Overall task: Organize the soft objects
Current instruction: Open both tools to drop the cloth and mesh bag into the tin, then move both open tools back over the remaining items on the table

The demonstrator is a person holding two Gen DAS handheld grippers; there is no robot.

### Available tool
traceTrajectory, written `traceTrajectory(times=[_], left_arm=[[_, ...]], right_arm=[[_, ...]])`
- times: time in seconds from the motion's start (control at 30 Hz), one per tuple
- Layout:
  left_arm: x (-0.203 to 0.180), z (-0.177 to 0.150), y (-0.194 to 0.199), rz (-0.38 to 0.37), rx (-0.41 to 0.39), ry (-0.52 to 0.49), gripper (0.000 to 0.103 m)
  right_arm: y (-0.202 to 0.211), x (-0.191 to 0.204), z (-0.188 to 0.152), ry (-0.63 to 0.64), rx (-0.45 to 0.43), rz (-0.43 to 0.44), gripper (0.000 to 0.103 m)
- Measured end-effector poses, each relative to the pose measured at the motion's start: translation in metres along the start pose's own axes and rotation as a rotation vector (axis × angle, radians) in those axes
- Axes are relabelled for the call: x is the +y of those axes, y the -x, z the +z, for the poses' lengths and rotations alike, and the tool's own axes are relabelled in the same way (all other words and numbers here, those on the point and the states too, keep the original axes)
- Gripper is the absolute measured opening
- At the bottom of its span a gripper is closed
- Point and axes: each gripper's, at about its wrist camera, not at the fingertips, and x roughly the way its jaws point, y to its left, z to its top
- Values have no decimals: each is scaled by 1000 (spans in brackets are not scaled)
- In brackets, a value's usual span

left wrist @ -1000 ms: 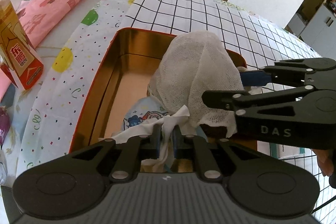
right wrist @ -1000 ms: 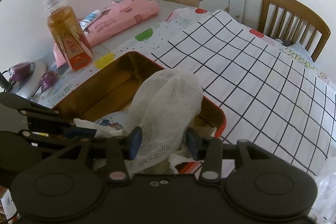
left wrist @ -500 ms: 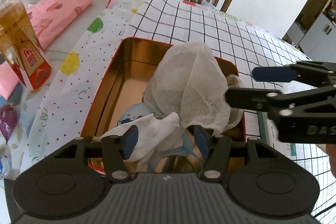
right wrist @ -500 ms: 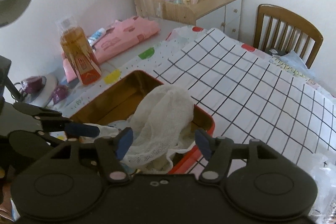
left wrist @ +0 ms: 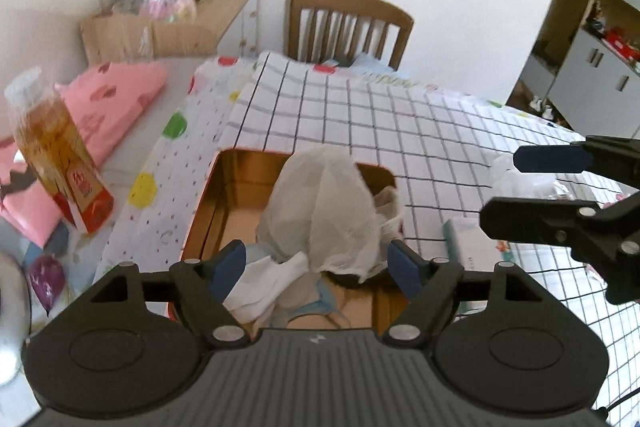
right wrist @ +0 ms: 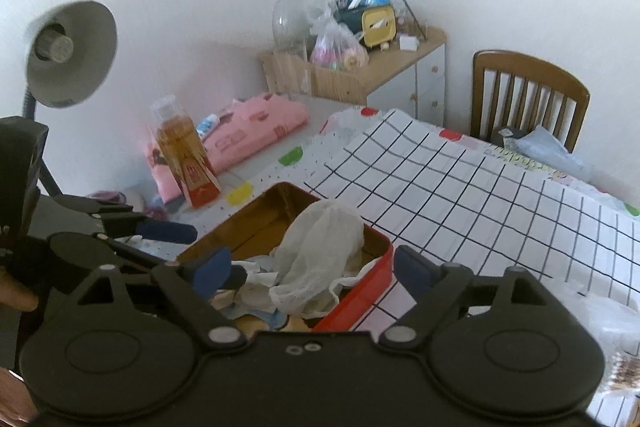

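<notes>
Both claws are released and hold nothing. The left claw (left wrist: 316, 261) hangs with its blue fingers spread wide above the near end of the tin (left wrist: 208, 203), and the right claw (right wrist: 312, 265) is spread just as wide over the tin's near right corner. The task's things lie straight ahead of and just below both: a mound of white gauze cloth (left wrist: 320, 215) stands up in the near half of the tin, leaning toward its right wall, with a flat white cloth (left wrist: 268, 283) and a pale blue printed piece (left wrist: 316, 303) tucked beneath it at the near end. From the left claw the gauze sits dead centre between the fingers and a little beyond their tips; from the right claw it is centred too, with a loose edge draped toward the red rim (right wrist: 360, 287). The tin's long axis runs away from the left claw, and its far half looks bare, so any push to settle the pile would likely go forward along that line. The left claw seems the nearer to the gauze and better lined up; the right one stands off to its side, apart from the cloth. A bottle (left wrist: 56, 155) stands well to the left on the tablecloth (left wrist: 400, 131).
</notes>
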Motion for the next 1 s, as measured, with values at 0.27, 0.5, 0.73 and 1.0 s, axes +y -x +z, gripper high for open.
traceTrajectory(times=[0.27,0.5,0.73,1.0], left_arm=[[-18,1,24,-40,-56,-33,86],[-39,2,43,-89,-108,-66,96],[-64,3,51,-130,-141,-75,102],[-98,2,44,-163,-168,-92,103]], right_arm=[[47,-7,-16,-45,-67,-32,94],[86,-16,-34,-93,-120,-73,97],[121,-31,-60,-143,-152,-147,98],[153,-57,-98,-227,-163,-241,99]])
